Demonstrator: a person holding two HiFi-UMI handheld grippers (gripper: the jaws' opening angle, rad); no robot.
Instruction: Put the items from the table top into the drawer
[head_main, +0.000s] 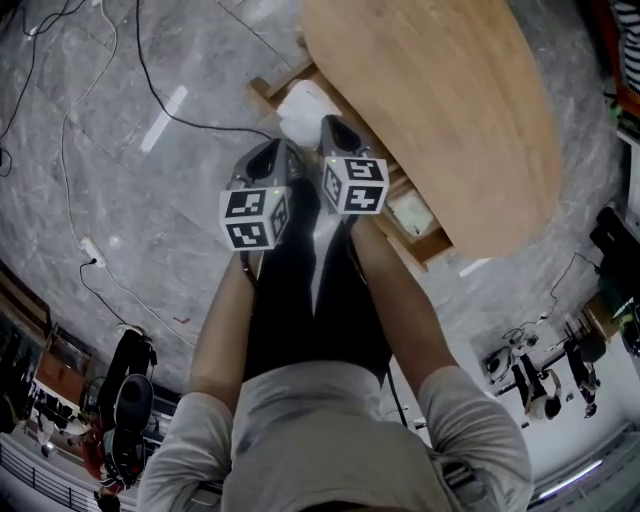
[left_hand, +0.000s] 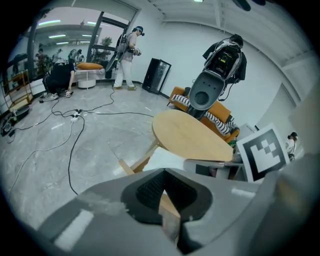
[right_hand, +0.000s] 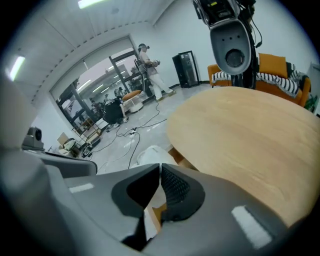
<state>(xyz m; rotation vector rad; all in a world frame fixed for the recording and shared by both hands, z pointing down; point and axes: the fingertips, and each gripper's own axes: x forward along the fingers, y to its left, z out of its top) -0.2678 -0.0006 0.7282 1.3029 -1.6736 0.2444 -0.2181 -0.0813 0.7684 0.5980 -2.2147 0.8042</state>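
Observation:
A round wooden table top (head_main: 450, 100) fills the upper right of the head view. Under its near edge a wooden drawer (head_main: 432, 250) stands pulled out. Inside lie a white bag (head_main: 303, 105) and a smaller white item (head_main: 410, 212). My left gripper (head_main: 274, 150) and right gripper (head_main: 331, 122) hang side by side just above the drawer's left end, both pointing down at it. The left gripper (left_hand: 162, 176) is shut with nothing in it, and beyond it I see the white bag (left_hand: 167, 156). The right gripper (right_hand: 160, 167) is also shut and holds nothing, over the same bag (right_hand: 150, 152).
Black cables and a power strip (head_main: 90, 250) trail over the grey marble floor to the left. Equipment stands at lower left (head_main: 130, 400) and lower right (head_main: 540, 375). A grey robot (left_hand: 207, 90) and an orange sofa (left_hand: 222, 114) are behind the table. People stand far off.

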